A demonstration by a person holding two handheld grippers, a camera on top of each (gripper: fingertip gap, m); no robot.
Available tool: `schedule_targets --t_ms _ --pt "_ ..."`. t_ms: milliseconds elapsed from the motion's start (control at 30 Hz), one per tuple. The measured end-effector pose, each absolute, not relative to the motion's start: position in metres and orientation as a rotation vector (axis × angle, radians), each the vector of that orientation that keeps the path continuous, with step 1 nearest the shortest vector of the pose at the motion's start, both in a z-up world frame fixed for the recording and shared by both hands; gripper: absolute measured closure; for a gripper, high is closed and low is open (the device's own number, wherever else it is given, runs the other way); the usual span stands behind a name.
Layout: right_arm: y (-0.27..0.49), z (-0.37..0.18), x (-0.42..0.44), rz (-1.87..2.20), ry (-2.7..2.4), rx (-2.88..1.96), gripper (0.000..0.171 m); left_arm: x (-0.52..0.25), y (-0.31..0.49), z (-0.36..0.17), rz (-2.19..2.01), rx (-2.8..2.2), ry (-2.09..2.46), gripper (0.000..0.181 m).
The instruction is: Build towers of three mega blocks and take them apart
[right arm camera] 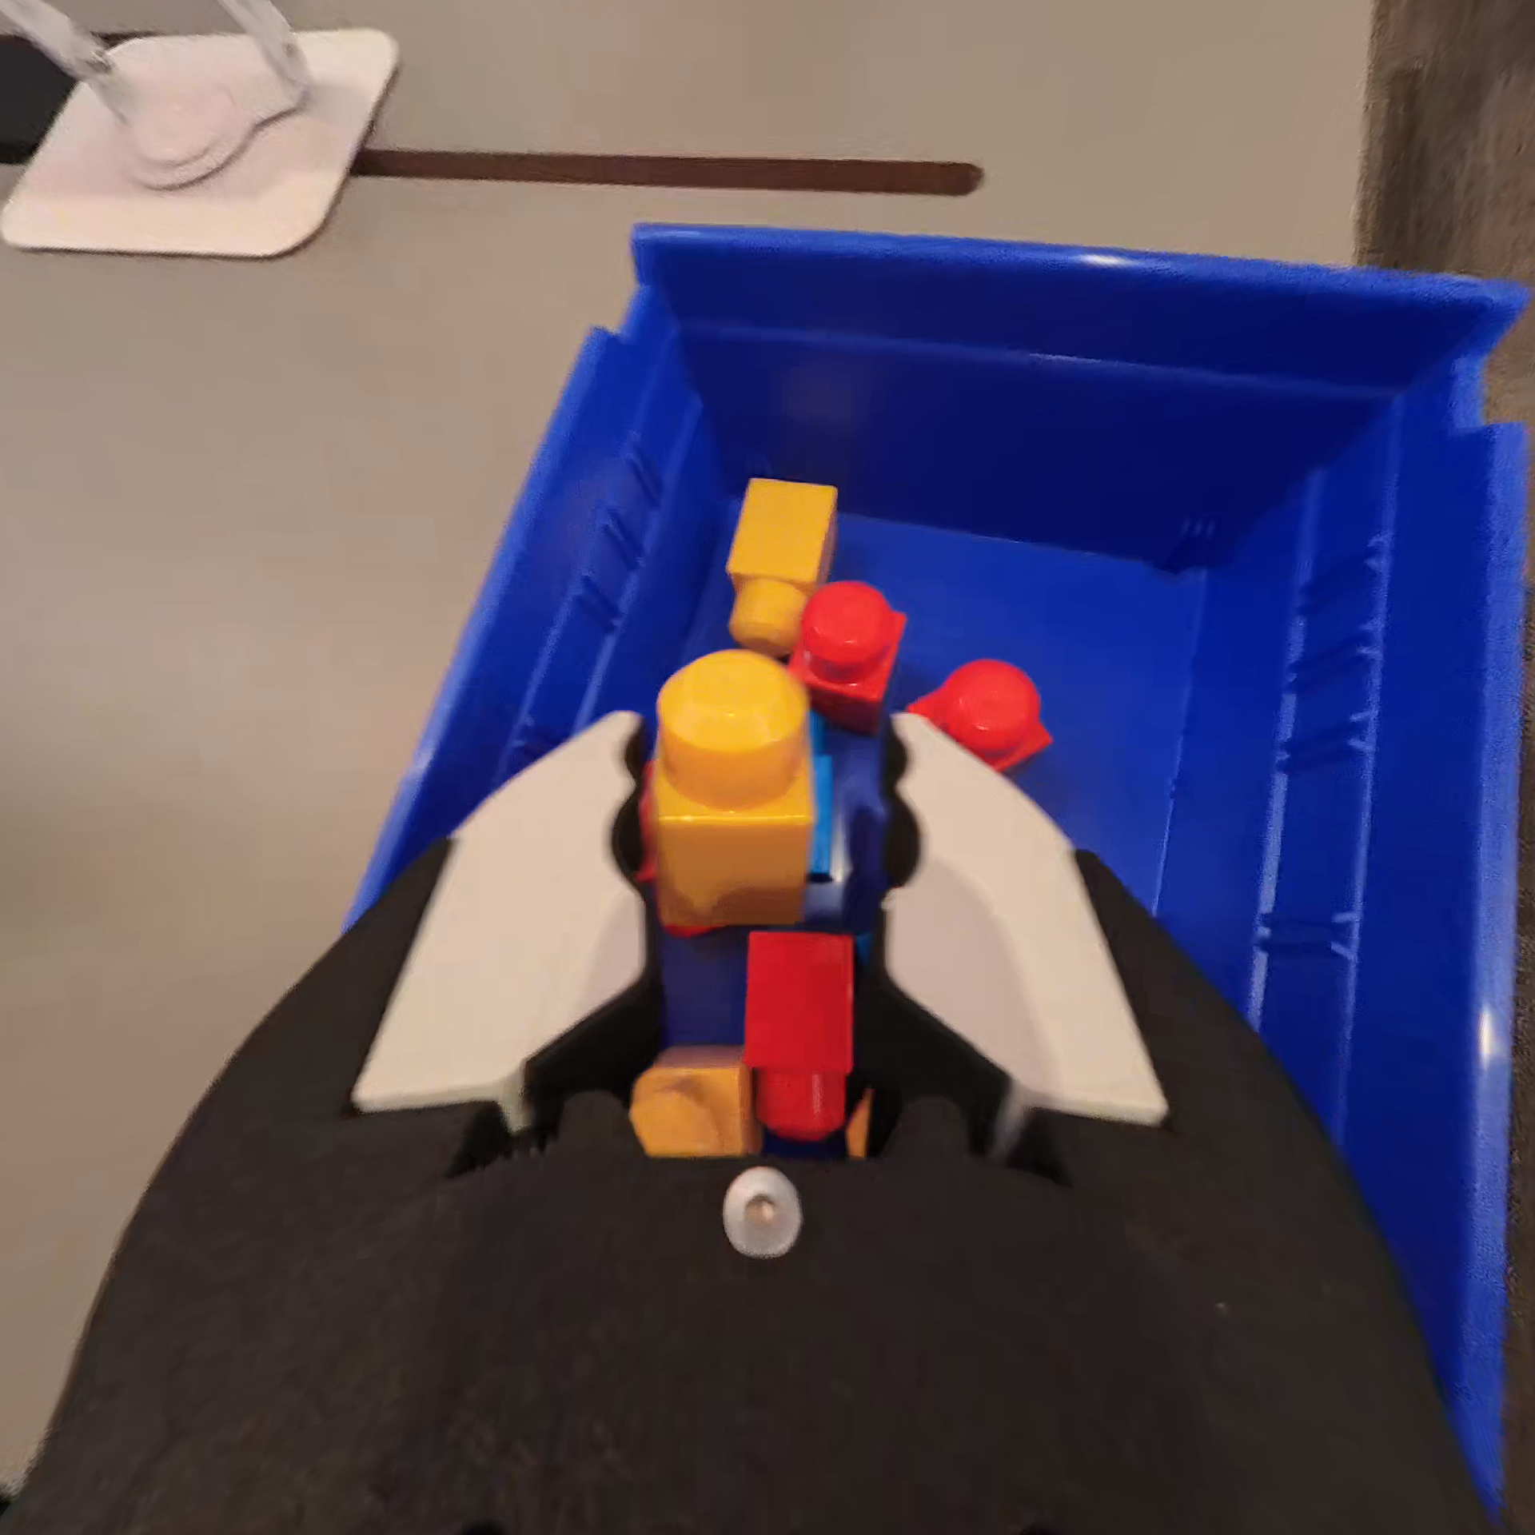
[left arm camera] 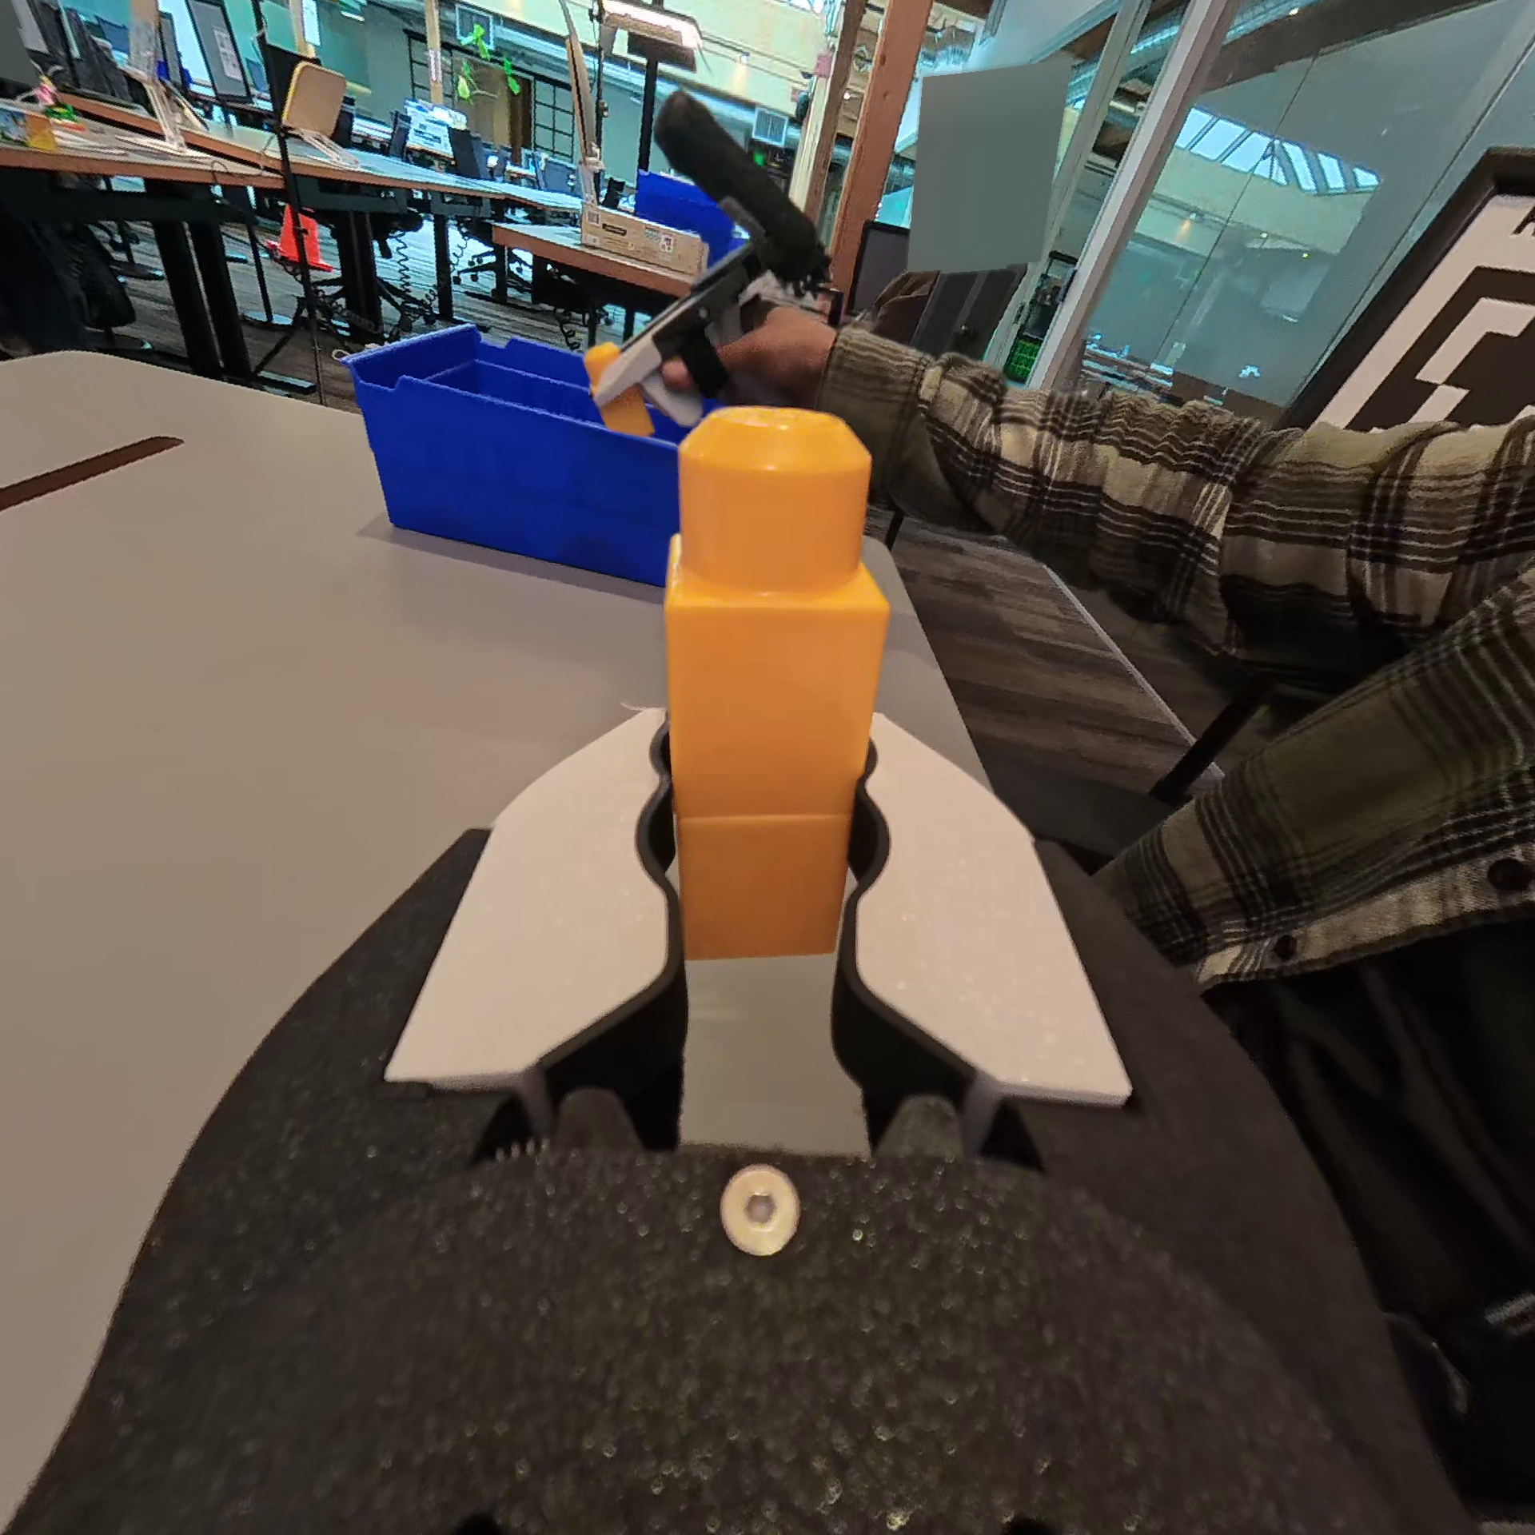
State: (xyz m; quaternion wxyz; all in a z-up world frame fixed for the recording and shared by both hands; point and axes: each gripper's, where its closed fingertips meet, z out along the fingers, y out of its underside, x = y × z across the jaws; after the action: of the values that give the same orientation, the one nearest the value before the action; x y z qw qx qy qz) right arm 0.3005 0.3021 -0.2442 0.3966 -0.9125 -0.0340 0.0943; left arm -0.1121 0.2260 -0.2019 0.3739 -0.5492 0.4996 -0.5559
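Orange plastic fills my left wrist view: a stack [left arm camera: 772,698] of two orange blocks stands upright on the grey table [left arm camera: 249,664], and my left gripper [left arm camera: 764,797] is clamped on it, its pale fingers [left arm camera: 565,897] pressing both sides right where the two blocks meet. One round stud tops the stack.

Farther off in that same view, my right gripper [left arm camera: 639,390] hangs tilted over the blue bin [left arm camera: 515,473] with an orange block [left arm camera: 623,399] in its tip, my right hand [left arm camera: 772,357] and plaid sleeve [left arm camera: 1163,498] behind it. That view cannot see into the bin.

The right wrist view can, though it is blurred. Here my right gripper [right arm camera: 768,789] sits above the bin [right arm camera: 1370,747], and the yellow-orange block [right arm camera: 731,814] rests against the left finger [right arm camera: 532,914]. There is a gap to the other finger, so I cannot tell whether the jaws are truly gripping it.

Down in the bin lie loose blocks: another yellow one [right arm camera: 781,548] on its side, two red ones [right arm camera: 851,648] stud-up, a red one [right arm camera: 801,1030] lying flat and a yellow one [right arm camera: 693,1109] near my palm. A white stand base [right arm camera: 208,149] sits on the table [right arm camera: 249,498] well apart from the bin, seen only here.
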Motion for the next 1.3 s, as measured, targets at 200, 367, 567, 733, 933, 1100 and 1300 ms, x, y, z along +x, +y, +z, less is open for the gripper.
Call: schedule_targets --t_ms 200,367,567,733,933,1100,1300 --pt "0.305 -0.153 0.223 0.404 -0.253 -1.954 0.104 -0.116 0.233 -0.207 -1.426 -1.431 1.255 0.143" --pt "0.262 -0.119 -0.008 0.862 -0.802 -1.703 0.099 -0.11 0.227 -0.207 -1.429 -1.416 1.282 0.143" --pt "0.236 -0.147 -0.138 1.093 -1.13 -1.619 0.102 -0.11 0.223 -0.211 -1.435 -1.417 1.295 0.143" --pt "0.236 -0.156 -0.155 1.183 -1.176 -1.614 0.133 -0.11 0.22 -0.208 -1.454 -1.395 1.299 0.143" --pt "0.236 -0.147 -0.156 1.153 -1.168 -1.597 0.141 -0.11 0.217 -0.198 -1.542 -1.339 1.252 0.143" --pt "0.241 -0.13 -0.15 1.202 -1.093 -1.552 0.141 -0.107 0.218 -0.203 -1.542 -1.372 1.255 0.135" --pt "0.242 -0.131 -0.147 1.219 -1.058 -1.569 0.141 -0.105 0.214 -0.205 -1.502 -1.386 1.294 0.141"
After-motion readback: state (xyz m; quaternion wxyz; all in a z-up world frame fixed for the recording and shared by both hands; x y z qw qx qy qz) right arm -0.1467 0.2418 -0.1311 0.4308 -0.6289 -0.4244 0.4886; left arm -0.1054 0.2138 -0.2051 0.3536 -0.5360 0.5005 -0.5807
